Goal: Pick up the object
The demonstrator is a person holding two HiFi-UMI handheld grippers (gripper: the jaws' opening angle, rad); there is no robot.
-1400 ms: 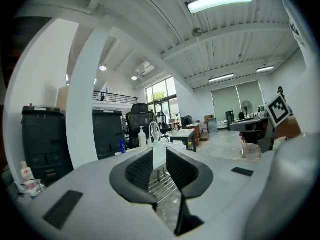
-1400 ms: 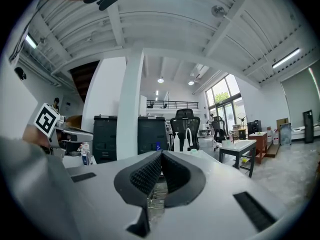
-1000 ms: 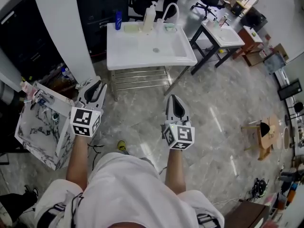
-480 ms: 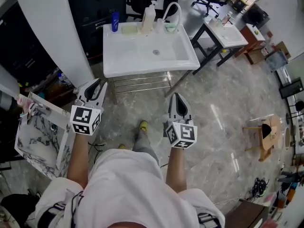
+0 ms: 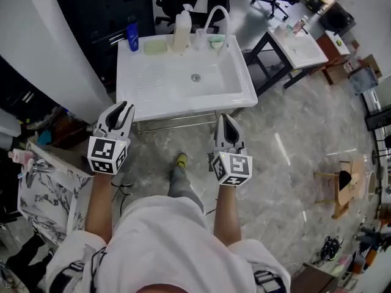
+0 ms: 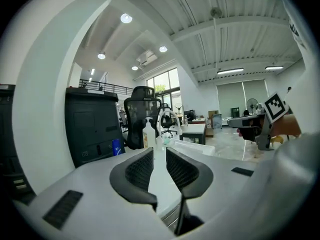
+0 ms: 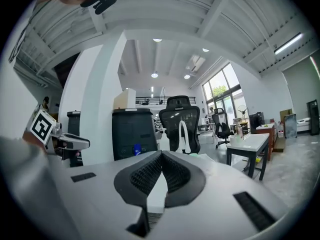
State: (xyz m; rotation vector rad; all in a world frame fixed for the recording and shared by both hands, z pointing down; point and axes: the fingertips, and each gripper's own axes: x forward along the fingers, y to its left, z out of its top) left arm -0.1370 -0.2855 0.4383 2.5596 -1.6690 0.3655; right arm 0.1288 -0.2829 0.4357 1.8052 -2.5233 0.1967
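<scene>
Though both near glossy white sink (image 5: 153, 85), L tongs (image 5: 119, 110) slightly apart; R tongs (image 5: 223, 119) together, ribbed black pads (image 7: 149, 175) empty.

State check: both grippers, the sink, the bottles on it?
left gripper: jaws apart, empty.
right gripper: jaws together, empty.
sink: basin holds nothing.
pump bottle: upright on back rim.
blue bottle: upright at back left corner.
</scene>
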